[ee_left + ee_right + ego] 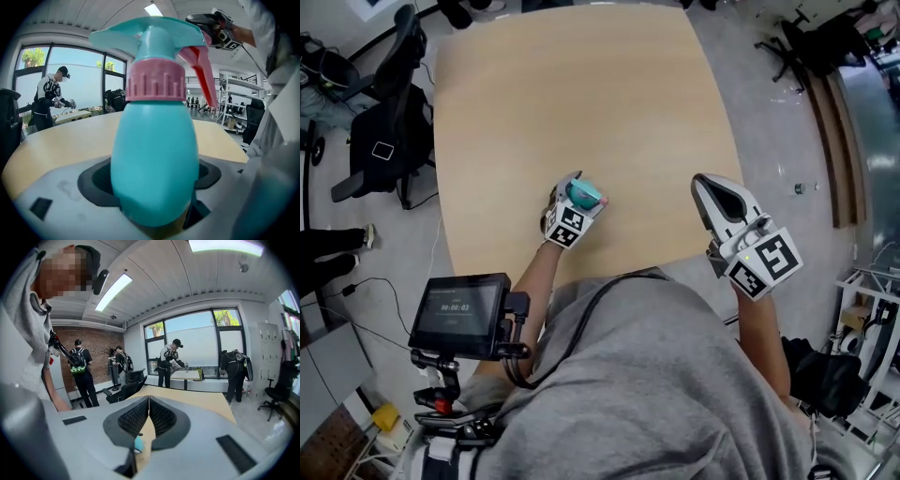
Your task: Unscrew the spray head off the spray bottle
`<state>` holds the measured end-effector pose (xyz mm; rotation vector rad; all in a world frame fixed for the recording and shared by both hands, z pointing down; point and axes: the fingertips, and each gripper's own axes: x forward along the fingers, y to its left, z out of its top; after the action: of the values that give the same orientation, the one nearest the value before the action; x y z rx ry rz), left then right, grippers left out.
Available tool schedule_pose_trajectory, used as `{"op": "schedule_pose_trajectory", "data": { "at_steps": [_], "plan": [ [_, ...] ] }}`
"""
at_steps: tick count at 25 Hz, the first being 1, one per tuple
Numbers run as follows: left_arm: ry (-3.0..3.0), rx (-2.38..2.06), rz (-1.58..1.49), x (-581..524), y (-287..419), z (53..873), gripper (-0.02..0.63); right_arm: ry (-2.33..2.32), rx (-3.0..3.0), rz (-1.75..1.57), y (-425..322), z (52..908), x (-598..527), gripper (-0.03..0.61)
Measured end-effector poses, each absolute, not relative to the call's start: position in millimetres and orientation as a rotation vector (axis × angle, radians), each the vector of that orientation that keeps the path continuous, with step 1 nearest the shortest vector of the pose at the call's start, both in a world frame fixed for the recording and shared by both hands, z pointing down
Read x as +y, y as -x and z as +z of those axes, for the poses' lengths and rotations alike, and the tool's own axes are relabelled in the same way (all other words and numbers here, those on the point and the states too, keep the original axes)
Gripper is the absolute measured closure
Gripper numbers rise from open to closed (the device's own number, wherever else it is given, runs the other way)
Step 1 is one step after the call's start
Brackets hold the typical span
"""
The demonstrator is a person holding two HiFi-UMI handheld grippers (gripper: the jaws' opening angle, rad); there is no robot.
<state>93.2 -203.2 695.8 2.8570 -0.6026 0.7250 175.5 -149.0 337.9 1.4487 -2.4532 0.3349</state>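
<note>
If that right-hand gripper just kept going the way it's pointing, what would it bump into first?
Probably nothing close: the shut right gripper points across the wooden table, above it as far as I can judge. The spray bottle sits off to its left.

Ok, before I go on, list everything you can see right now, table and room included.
teal plastic spray bottle: one, teal with pink collar and red trigger, upright near the table's front edge, head still on
light wooden table: one, beige, in front of the person
black office chair: one, black, left of the table
small black screen: one, black, lower left beside the person
background people: at least four, mostly dark clothes, by the windows and brick wall
left gripper: one, white, fingers closed on the bottle's body
right gripper: one, white, fingers shut and empty, raised at the table's right
</note>
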Motion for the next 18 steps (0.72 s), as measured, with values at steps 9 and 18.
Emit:
{"op": "schedule_pose_trajectory", "data": {
  "at_steps": [9,18],
  "plan": [
    [-2.908,-0.485,0.906,-183,-95,634,0.204,-1.120,-2.524,0.400,-124,363,-158,0.571],
    [-2.903,-0.574,1.191,-171,-77,540,0.204,-0.695,-2.450,0.455,-56,384,-163,0.391]
  ]
}}
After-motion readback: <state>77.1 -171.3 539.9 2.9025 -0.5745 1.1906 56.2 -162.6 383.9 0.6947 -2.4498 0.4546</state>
